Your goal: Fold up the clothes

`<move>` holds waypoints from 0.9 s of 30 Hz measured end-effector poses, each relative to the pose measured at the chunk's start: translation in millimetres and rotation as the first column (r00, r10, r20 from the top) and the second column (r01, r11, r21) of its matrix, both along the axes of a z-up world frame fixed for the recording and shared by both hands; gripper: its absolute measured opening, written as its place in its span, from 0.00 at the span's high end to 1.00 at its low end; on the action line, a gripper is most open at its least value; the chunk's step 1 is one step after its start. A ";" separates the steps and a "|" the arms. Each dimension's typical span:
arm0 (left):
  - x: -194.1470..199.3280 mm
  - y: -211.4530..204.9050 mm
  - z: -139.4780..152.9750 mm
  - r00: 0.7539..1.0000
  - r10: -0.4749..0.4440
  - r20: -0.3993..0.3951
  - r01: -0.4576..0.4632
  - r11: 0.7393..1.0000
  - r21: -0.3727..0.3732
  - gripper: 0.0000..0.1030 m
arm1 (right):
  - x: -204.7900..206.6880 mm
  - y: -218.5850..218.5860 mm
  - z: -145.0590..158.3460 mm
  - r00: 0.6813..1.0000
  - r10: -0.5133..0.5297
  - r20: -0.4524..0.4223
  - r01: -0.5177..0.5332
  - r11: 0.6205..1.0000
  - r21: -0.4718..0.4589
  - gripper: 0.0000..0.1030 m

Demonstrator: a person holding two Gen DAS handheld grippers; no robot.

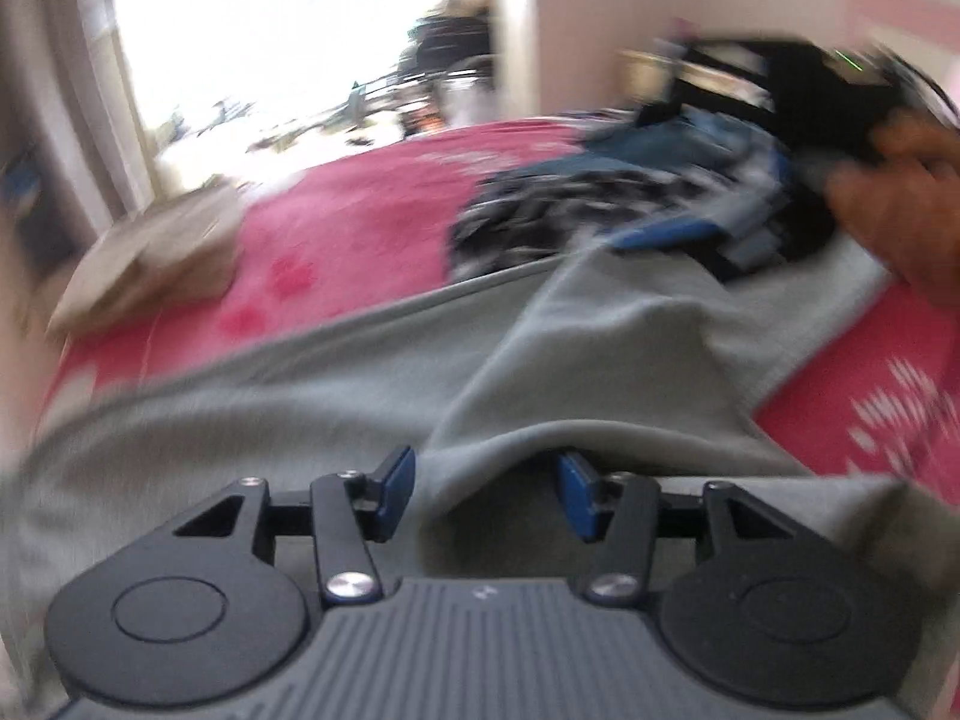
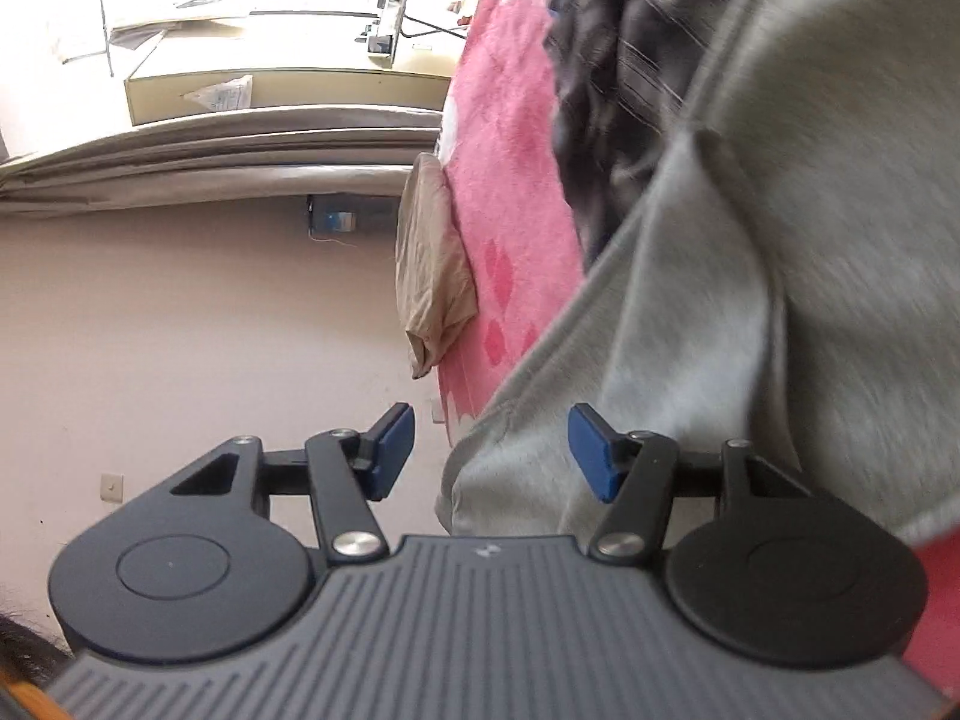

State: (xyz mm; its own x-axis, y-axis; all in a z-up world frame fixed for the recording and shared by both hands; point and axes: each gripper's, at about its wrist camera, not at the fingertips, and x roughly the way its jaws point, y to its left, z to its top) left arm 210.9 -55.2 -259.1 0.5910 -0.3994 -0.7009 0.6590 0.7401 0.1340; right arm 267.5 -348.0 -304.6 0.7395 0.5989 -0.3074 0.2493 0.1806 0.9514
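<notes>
A grey garment lies spread over the pink bed cover. My left gripper is open, its blue pads on either side of a raised fold of the grey cloth. In the right wrist view, which is rolled sideways, the grey garment fills the right side. My right gripper is open, with a corner of the grey cloth between its pads. The right hand and its gripper show blurred at the far right of the left wrist view.
A pile of dark and blue clothes lies beyond the grey garment, and shows dark and striped in the right wrist view. A folded beige garment sits at the bed's left edge, by the wall. A bright window is behind.
</notes>
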 end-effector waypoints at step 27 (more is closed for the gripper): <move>113.8 32.2 5.6 0.852 0.330 -0.406 -0.487 0.785 -0.384 0.95 | -85.8 -56.5 -14.6 0.997 -0.071 -0.028 0.069 0.995 -0.065 0.43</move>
State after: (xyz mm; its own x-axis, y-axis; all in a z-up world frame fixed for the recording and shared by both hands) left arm 324.7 -23.0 -253.5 0.5634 -0.4860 -0.6681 0.2270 0.8686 -0.4405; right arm 181.8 -404.4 -319.2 0.7687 0.5243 -0.3664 0.2921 0.2218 0.9303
